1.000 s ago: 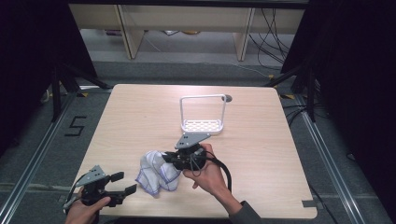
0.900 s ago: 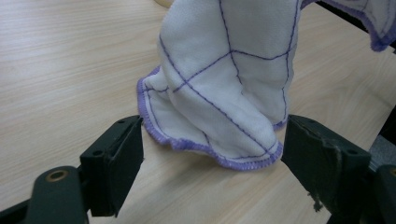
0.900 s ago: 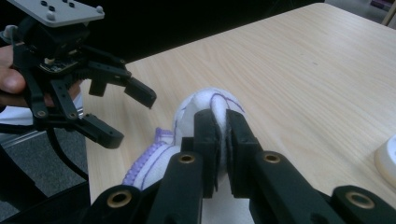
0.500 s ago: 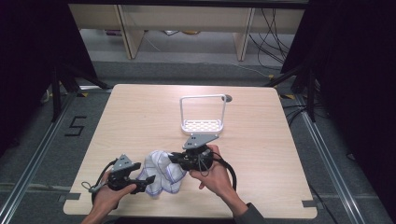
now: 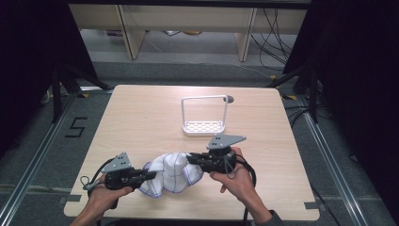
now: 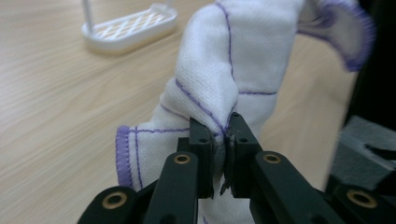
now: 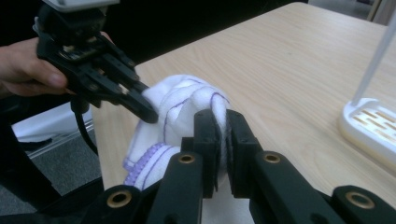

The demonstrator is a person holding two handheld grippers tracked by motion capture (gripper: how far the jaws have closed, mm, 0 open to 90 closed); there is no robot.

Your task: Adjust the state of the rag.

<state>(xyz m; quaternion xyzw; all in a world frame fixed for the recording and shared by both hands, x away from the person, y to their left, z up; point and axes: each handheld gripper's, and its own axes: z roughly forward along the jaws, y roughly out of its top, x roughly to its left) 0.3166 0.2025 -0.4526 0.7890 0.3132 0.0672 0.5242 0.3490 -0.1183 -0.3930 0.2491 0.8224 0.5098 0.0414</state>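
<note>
- Your room is dark on both sides; pale shelving and loose cables lie beyond the far edge of the surface (image 5: 141, 122), and much of the floor there is hard to make out.
- Your surface is light wood, bare across its far and left parts, so open room lies that way; the near edge is just below your hands.
- Your white rack (image 5: 204, 115) stands upright near the middle of the far half, well apart from the cloth; in the right gripper view it is cut off at the frame's edge.
- Your white cloth with purple stitching (image 5: 171, 172) sits bunched near the front edge, between both tools; its underside and folds are hidden.
- Your left tool (image 5: 149, 175) has just been closing and now pinches a fold of the cloth's left side.
- Your right tool (image 5: 192, 158) is clenched on the cloth's right side; the fold vanishes between its pads.
</note>
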